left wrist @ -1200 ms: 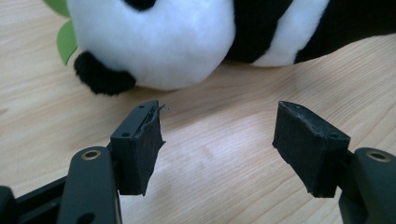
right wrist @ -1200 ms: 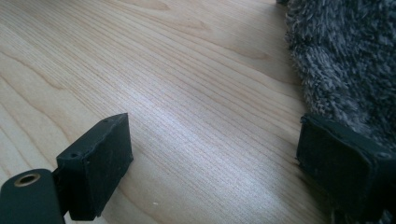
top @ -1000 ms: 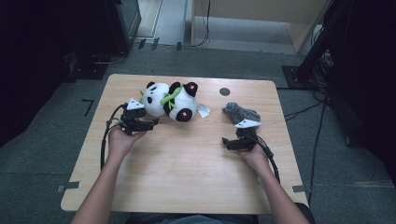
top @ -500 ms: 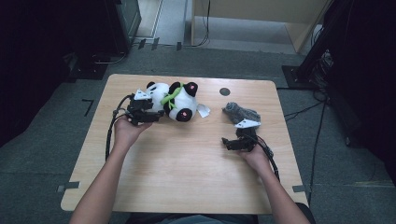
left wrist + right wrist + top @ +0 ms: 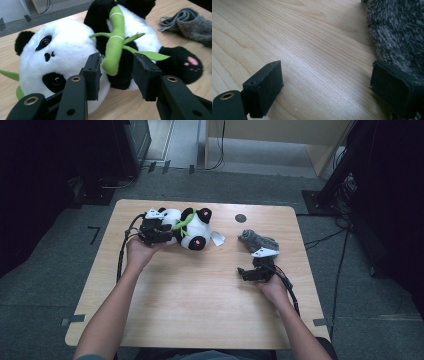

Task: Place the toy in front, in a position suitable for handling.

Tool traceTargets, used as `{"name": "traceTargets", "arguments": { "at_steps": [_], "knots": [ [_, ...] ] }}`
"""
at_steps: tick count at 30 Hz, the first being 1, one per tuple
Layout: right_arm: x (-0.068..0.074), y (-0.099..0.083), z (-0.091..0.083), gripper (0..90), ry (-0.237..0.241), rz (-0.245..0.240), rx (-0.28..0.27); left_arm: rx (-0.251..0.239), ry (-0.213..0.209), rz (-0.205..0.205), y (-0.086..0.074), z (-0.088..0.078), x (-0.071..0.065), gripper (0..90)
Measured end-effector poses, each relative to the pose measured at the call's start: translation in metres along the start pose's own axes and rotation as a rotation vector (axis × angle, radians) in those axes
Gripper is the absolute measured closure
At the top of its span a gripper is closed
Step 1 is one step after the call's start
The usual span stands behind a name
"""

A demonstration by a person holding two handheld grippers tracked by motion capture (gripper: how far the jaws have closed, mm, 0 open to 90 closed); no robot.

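A: Left gripper [image 5: 117, 68]?
B: Jaws have just been closing round the panda's [image 5: 187, 226] green bamboo stalk [image 5: 113, 47], near the table's [image 5: 200, 310] far edge.
A: Right gripper [image 5: 327, 86]?
B: Jaws apart on bare wood, grey cloth [image 5: 397, 30] just beside one jaw.

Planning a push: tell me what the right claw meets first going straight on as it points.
Probably the bare wooden table: the open right claw tilts down at it. The grey fuzzy cloth lies beside one jaw and might be brushed.
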State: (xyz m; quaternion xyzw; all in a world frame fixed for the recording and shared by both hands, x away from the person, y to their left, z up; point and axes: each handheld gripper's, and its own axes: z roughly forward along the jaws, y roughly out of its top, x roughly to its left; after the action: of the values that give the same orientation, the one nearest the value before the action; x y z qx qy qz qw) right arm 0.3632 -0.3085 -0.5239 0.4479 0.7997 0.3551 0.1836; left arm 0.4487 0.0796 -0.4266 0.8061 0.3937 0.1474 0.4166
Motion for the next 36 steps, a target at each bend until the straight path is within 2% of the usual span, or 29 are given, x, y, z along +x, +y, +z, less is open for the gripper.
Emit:
{"name": "traceTargets", "arguments": {
  "at_steps": [2, 5, 9, 11, 14, 19, 21, 27, 31, 36],
  "knots": [
    [0.000, 0.000, 0.000, 10.5, -0.001, 0.002, 0.000, 0.010, -0.022, -0.008, -0.002, 0.004, 0.001, 59.7],
    [0.000, 0.000, 0.000, 10.5, -0.001, 0.003, 0.001, 0.025, -0.017, 0.000, -0.003, 0.012, -0.001, 57.9],
    [0.000, 0.000, 0.000, 10.5, -0.001, 0.004, 0.002, -0.007, -0.027, -0.031, -0.003, 0.015, 0.002, 59.7],
    [0.000, 0.000, 0.000, 10.5, -0.001, 0.004, 0.002, -0.014, -0.034, -0.041, -0.003, 0.016, 0.002, 63.8],
    [0.000, 0.000, 0.000, 10.5, -0.001, 0.005, 0.002, -0.015, -0.028, -0.023, -0.003, 0.016, 0.002, 66.3],
    [0.000, 0.000, 0.000, 10.5, 0.000, 0.003, 0.001, -0.027, -0.008, 0.004, -0.002, 0.014, 0.000, 76.8],
    [0.000, 0.000, 0.000, 10.5, 0.002, 0.001, 0.001, -0.006, -0.004, 0.018, 0.000, 0.013, -0.001, 80.0],
    [0.000, 0.001, 0.001, 10.5, 0.006, -0.005, 0.002, -0.017, 0.002, 0.035, 0.015, 0.001, -0.014, 82.0],
    [0.000, 0.002, 0.002, 10.5, 0.009, -0.007, 0.001, -0.033, -0.027, -0.003, 0.023, -0.004, -0.020, 82.1],
    [0.000, 0.003, 0.003, 10.4, 0.011, -0.002, 0.006, -0.045, -0.047, -0.016, 0.031, -0.012, -0.036, 82.1]
  ]
}}
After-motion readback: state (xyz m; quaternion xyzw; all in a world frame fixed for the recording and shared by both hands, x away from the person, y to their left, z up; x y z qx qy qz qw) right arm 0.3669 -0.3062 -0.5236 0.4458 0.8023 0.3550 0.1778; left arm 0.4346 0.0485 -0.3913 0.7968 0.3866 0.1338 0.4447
